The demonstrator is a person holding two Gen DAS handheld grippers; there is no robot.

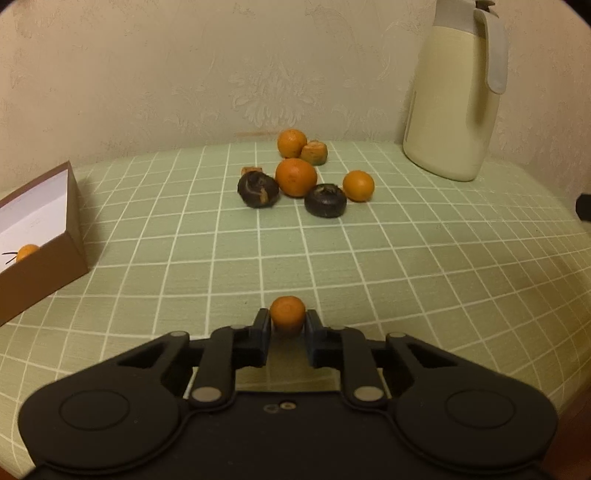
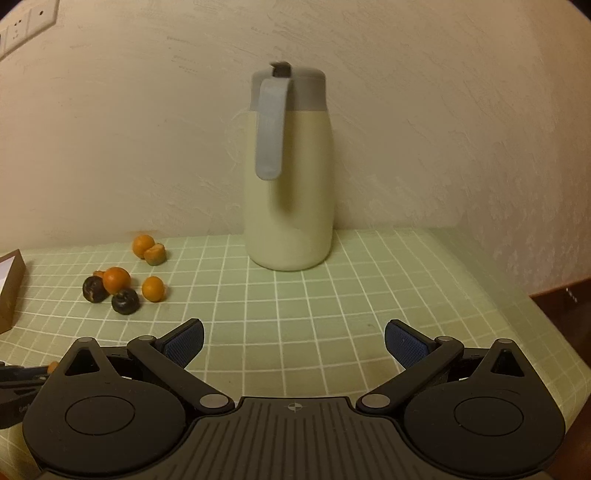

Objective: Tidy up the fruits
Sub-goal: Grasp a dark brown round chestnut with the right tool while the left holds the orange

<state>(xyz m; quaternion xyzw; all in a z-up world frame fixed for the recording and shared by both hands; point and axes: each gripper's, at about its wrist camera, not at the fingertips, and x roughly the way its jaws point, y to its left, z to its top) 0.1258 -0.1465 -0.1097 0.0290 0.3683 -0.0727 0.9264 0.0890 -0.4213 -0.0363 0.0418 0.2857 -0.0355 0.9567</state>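
Note:
My left gripper [image 1: 287, 320] is shut on a small orange [image 1: 287, 313], held just above the green checked tablecloth [image 1: 406, 266]. Ahead lies a pile of fruit: several oranges, the largest [image 1: 296, 177] in the middle, and two dark shrivelled fruits [image 1: 258, 189] [image 1: 325, 199]. A brown box [image 1: 44, 273] with a white inside stands at the left and holds one small orange [image 1: 26, 252]. My right gripper [image 2: 293, 341] is open and empty over the cloth. The fruit pile [image 2: 116, 279] lies to its left.
A cream thermos jug [image 2: 290, 192] with a grey lid and handle stands against the wall; it also shows at the right in the left wrist view [image 1: 454, 92]. The table's edge [image 2: 546, 314] drops off at the right. A wall socket [image 2: 22, 22] is upper left.

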